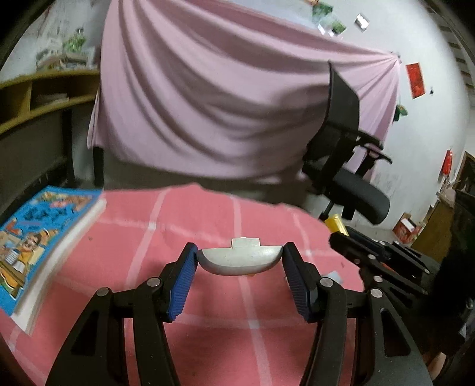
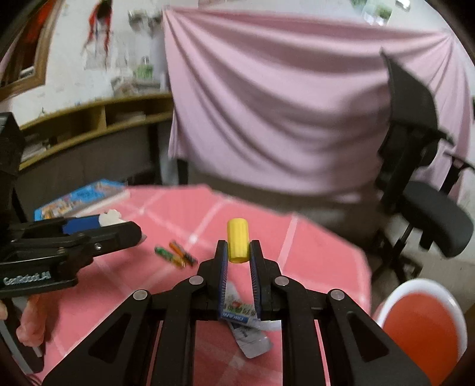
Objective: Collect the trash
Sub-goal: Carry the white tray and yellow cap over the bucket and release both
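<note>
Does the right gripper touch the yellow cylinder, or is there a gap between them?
Touching. In the right wrist view, the right gripper has both blue pads pressed against the sides of the yellow cylinder, which is held above the pink tablecloth.

Across from me a pink sheet (image 1: 213, 98) hangs in heavy folds over most of the white wall (image 1: 430, 44), pinned at its upper right corner. A black mesh office chair (image 1: 347, 154) stands to the right on the pale floor. To my left a curved yellow-wood shelf unit (image 2: 98, 118) runs along the wall with papers in its cubbies. Red paper hangings (image 1: 415, 79) and small pictures (image 1: 326, 17) dot the wall. My table wears a pink checked cloth (image 1: 207, 225). The light is dim and soft.
</note>
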Demonstrator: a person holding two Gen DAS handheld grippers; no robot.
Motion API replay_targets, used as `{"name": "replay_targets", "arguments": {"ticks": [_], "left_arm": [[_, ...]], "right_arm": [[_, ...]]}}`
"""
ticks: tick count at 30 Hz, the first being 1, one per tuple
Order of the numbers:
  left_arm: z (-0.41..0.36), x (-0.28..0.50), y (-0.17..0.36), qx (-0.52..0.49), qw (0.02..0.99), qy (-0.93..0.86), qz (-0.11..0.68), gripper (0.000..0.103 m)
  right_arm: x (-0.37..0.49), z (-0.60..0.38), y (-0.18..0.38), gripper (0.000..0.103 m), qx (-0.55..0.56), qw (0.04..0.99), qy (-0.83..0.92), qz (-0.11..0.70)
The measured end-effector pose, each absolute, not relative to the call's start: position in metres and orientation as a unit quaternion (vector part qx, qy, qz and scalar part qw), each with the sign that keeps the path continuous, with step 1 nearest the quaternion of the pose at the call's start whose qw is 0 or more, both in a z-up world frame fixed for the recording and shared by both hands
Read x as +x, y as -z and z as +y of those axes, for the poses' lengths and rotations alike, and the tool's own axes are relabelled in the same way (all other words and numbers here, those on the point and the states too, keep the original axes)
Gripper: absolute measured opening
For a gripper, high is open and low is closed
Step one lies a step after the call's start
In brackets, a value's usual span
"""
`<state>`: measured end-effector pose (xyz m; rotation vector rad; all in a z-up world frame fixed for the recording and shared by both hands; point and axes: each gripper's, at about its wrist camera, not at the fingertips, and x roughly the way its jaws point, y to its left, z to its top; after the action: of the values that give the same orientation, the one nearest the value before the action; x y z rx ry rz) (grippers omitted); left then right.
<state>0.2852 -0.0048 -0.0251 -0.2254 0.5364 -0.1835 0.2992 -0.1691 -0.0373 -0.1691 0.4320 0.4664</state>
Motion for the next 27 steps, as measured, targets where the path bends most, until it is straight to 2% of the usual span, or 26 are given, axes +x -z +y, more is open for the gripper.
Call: {"name": "replay_targets", "arguments": {"ticks": [10,17,27], "left_arm": [[-0.02,0.242,0.002,-0.058,0.985,0.078,0.142,0.053],[-0.045,0.216,-0.018,-0.035,0.995,0.073,0.063,0.053],[-0.112,0.221,-0.038,-0.032,0.989,0.128,0.061,0.053]], "right_arm": [[0.265,-0.204,0.014,0.013,-0.021,0.976,-0.198,0.094],[0.243,-0.23,0.005,0.013,0.003,0.987,-0.151,0.053],[0.227,-0.29,-0.008,0.013,0.044,0.994,-0.094,0.035]]}}
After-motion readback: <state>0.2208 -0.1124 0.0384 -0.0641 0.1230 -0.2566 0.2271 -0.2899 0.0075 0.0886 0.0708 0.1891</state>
